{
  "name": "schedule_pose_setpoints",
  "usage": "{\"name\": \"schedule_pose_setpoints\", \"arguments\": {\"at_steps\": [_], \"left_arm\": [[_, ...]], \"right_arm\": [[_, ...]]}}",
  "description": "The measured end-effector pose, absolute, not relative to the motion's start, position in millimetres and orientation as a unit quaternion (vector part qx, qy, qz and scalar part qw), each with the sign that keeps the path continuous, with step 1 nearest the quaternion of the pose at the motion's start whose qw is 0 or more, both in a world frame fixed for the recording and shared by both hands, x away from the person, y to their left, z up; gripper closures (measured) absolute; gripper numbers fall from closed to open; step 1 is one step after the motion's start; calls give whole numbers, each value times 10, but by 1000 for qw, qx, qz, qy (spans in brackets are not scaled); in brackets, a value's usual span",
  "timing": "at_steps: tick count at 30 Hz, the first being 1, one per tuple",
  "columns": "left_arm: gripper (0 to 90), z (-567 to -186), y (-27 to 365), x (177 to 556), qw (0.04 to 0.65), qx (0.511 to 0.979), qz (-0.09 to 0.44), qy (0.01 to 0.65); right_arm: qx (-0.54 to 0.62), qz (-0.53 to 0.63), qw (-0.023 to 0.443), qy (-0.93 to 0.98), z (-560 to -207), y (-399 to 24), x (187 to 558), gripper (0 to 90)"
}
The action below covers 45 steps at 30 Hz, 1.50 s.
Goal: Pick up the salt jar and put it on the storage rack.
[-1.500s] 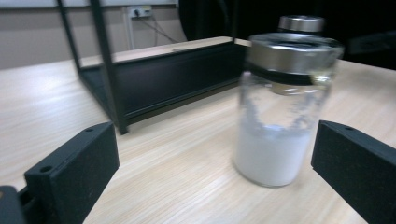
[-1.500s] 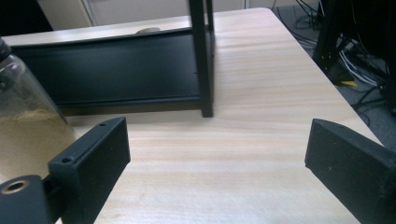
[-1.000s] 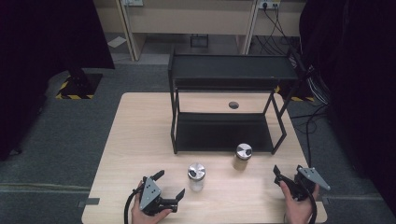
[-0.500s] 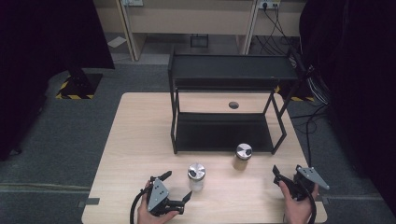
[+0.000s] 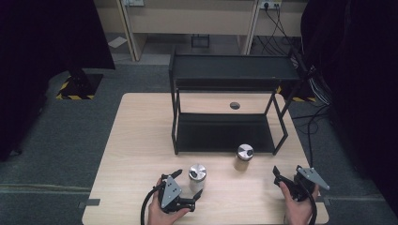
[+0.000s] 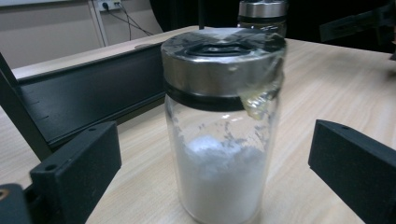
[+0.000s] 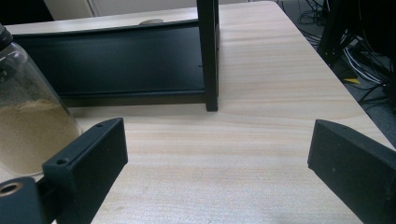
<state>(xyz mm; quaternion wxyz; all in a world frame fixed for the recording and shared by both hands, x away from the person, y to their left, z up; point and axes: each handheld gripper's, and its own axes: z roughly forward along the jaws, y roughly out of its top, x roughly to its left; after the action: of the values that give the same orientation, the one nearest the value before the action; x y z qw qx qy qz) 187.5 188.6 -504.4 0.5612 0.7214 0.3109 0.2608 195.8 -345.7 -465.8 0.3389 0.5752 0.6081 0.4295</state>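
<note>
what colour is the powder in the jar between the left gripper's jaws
White, seen best in the left gripper view, inside the glass jar.

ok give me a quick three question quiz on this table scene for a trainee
1. True or false: the left gripper has its jaws closed tight on the white jar.
2. Which jar stands nearer the rack: (a) white jar, (b) tan jar?
3. Fill in: the right gripper holds ____.

Key
1. False: the jaws flank the jar with gaps on both sides, though they have just been closing a little.
2. b
3. Nothing; its jaws stand open over bare table.
</note>
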Motion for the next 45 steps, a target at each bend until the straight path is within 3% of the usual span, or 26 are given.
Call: {"name": "schedule_pose_setpoints", "arguments": {"at_steps": [16,24,27,45], "left_arm": [[69,-4950,1678,2018,536,738,259,318],[184,-4909,1636,2064,524,746,255,322],[288,-4904,1635,2079,524,751,253,313],[301,-4937,1678,2092,542,735,243,327]], "right_arm": [[573,429,338,611,-4656,-3451,1960,49],[572,430,337,612,-4654,-3455,1963,49],[572,430,336,613,-4654,-3454,1961,49],[570,428,335,616,-4649,-3444,1968,49]]}}
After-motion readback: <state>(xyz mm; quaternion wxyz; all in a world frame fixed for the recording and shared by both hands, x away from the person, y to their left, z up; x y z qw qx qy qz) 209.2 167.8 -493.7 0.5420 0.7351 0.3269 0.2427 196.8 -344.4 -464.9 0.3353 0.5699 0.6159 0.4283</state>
